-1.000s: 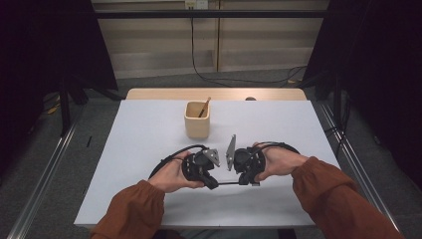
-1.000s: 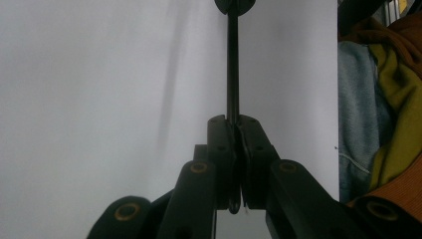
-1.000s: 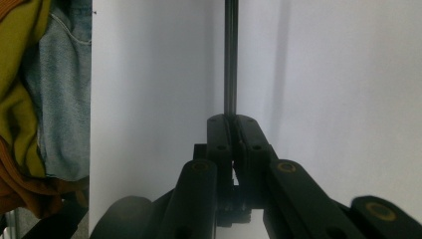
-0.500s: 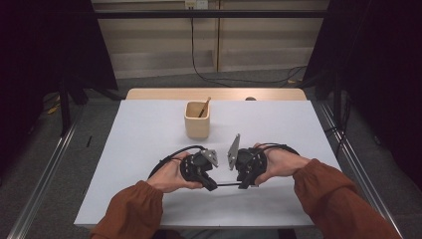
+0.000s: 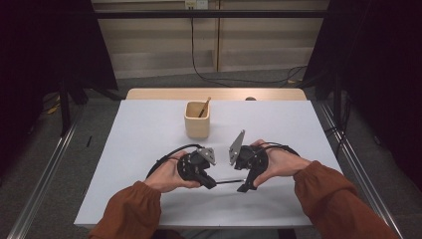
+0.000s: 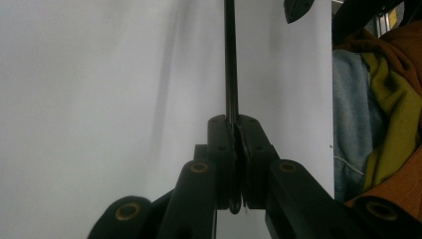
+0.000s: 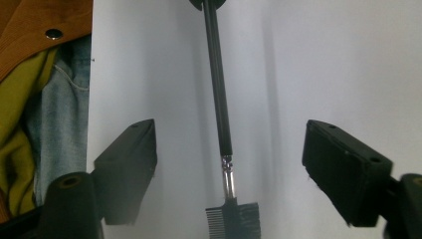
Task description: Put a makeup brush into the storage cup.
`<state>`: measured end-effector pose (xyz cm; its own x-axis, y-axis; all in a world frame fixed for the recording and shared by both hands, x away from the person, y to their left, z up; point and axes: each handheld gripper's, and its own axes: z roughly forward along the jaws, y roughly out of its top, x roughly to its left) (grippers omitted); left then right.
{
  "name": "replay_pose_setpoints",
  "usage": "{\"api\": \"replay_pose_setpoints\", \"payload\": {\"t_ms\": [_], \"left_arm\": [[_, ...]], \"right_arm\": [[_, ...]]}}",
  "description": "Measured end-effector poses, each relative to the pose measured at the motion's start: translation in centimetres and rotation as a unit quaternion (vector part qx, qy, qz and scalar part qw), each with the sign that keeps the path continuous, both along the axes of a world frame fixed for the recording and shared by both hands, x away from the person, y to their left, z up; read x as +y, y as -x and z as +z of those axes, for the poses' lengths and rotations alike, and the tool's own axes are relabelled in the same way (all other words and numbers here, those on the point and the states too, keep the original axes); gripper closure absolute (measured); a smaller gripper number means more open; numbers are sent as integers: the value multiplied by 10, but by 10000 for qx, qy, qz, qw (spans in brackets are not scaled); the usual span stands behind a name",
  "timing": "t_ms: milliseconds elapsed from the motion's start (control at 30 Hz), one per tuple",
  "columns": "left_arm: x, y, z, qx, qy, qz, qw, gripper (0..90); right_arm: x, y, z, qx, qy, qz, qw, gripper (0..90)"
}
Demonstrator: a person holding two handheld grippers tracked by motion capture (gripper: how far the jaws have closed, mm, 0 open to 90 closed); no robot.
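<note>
Bright, evenly lit table (image 5: 149, 129) (soft shadows), dark surroundings, slight blur

Cup (image 5: 196, 121) behind brush (image 5: 230, 182), on table (image 5: 139, 129)

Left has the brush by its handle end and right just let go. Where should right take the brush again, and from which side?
Judging by its pose, grip the thin black handle of the brush just above the silver ferrule, not the comb-and-bristle head. The right gripper has just been opening; its jaws stand wide on either side of the shaft without touching it, so closing straight in across it should work. The left gripper holds the far end.
</note>
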<state>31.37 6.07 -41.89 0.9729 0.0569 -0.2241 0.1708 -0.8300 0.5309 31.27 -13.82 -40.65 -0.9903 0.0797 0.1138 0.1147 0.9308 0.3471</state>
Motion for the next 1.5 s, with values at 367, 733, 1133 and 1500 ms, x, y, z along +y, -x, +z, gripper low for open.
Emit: {"api": "replay_pose_setpoints", "payload": {"t_ms": [367,733,1133,1500], "left_arm": [[10,1,1,-2,145,104,9998,857],[26,1,2,57,314,297,9990,856],[40,2,1,93,414,469,9980,856],[55,4,1,101,596,677,9959,856]], "right_arm": [[-13,-5,7,-135,-572,-466,9972,71],[-34,-9,14,-329,-1325,-957,9860,38],[-56,-2,15,-421,-1776,-1298,9746,28],[-76,8,12,-555,-2080,-1581,9637,33]]}}
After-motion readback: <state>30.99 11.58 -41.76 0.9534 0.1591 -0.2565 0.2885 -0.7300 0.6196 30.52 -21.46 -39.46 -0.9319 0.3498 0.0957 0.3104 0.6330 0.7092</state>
